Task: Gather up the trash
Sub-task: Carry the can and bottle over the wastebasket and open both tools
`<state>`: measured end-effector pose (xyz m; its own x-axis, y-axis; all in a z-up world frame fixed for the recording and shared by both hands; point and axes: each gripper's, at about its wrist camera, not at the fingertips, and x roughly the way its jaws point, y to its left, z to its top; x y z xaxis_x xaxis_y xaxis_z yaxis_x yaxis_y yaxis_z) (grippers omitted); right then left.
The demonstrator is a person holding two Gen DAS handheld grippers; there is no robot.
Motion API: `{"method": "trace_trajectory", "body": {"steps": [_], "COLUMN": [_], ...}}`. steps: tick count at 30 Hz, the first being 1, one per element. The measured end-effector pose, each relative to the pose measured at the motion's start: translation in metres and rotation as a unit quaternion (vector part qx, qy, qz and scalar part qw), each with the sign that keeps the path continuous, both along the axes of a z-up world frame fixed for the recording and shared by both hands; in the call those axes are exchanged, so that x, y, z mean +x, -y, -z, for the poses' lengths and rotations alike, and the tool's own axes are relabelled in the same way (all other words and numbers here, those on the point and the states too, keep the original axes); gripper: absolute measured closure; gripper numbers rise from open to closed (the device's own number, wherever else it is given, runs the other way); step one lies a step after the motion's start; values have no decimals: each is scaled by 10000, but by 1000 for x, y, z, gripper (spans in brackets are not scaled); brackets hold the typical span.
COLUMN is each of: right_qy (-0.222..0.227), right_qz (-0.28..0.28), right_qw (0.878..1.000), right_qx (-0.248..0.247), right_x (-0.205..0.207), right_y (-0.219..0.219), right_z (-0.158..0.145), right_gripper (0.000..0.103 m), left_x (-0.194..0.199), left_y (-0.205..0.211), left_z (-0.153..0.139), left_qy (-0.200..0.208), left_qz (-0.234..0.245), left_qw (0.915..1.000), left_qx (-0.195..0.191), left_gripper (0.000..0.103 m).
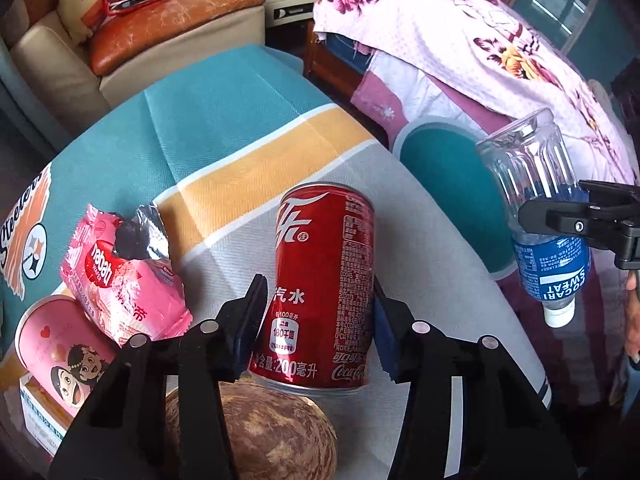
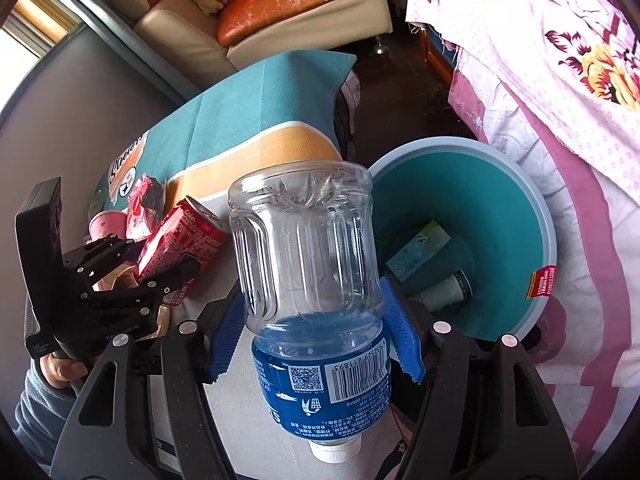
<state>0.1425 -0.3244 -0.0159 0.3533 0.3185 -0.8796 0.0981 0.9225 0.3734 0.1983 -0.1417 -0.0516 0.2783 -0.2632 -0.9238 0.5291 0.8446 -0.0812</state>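
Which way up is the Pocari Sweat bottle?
Upside down: the bottle, clamped in the right gripper, has its white cap at the bottom, base on top.

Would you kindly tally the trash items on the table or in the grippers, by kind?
Cans: 1, red Coca-Cola can in the left gripper
Bottles: 1, Pocari Sweat bottle in the right gripper
Wrappers: 1, pink wrapper
Cups: 1, pink cup
Total: 4

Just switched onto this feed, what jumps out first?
The red cola can clamped in the left gripper, above the table's cloth. Next, the clear bottle, held cap-down by the right gripper. Behind it sits the teal bin, some trash already inside.
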Motion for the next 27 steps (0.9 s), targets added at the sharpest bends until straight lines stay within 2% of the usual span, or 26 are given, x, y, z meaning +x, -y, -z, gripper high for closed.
{"method": "trace_trajectory", "body": {"steps": [12,19,27], "right_qy": [425,449,242], "right_qz": [650,1059,1254], "right_qw": [9969,9933,9917], "right_qx": [-87,-132,-143], "right_x": [-25,-35,-25], "right_y": [58,97,119], "right_z": [-32,-32,-10], "right_gripper": [41,41,41], "left_x": [-17,-15,-7], "left_y": [57,107,142], "left_z": [-43,-27,2], "left_qy": [175,-33,-296], "left_qz": [84,173,210], "left_qw": [9979,9978,9978], "left_qx": [-618,-646,-558], "left_gripper": [53,53,53]}}
